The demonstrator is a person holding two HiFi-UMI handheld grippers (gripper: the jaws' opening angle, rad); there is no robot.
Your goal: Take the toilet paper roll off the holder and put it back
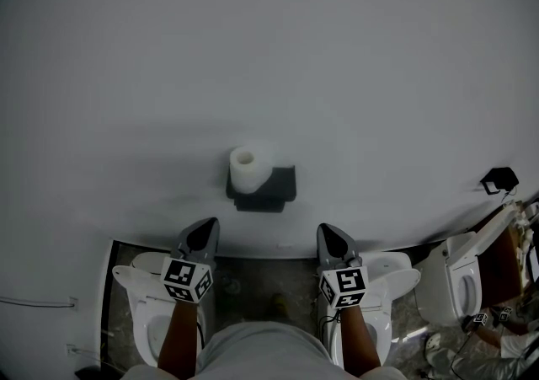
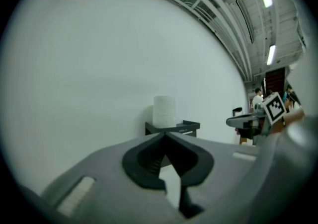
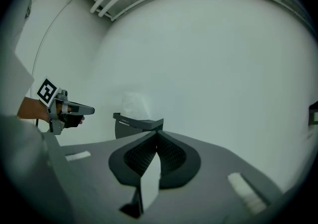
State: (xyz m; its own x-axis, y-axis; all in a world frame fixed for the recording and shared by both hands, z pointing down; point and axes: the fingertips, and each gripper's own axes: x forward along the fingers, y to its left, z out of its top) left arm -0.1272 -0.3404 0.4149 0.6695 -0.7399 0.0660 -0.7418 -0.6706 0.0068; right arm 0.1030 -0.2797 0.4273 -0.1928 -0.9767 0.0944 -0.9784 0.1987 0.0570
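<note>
Both closed: left gripper (image 1: pixel 209 225), right gripper (image 1: pixel 325 229) | toilet paper roll (image 1: pixel 245 168) — ahead, on holder (image 1: pixel 274 189)

The left gripper (image 1: pixel 203 233) sits at seven o'clock in the head view, the right gripper (image 1: pixel 331 237) at five, both pointing toward twelve. Each pair of jaws is pressed together, empty. Both forearms (image 1: pixel 178 338) trail back toward six.

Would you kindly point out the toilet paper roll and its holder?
toilet paper roll (image 1: pixel 244 171): head view, its white side.
holder (image 1: pixel 278 185): head view, its dark top shelf.
</note>
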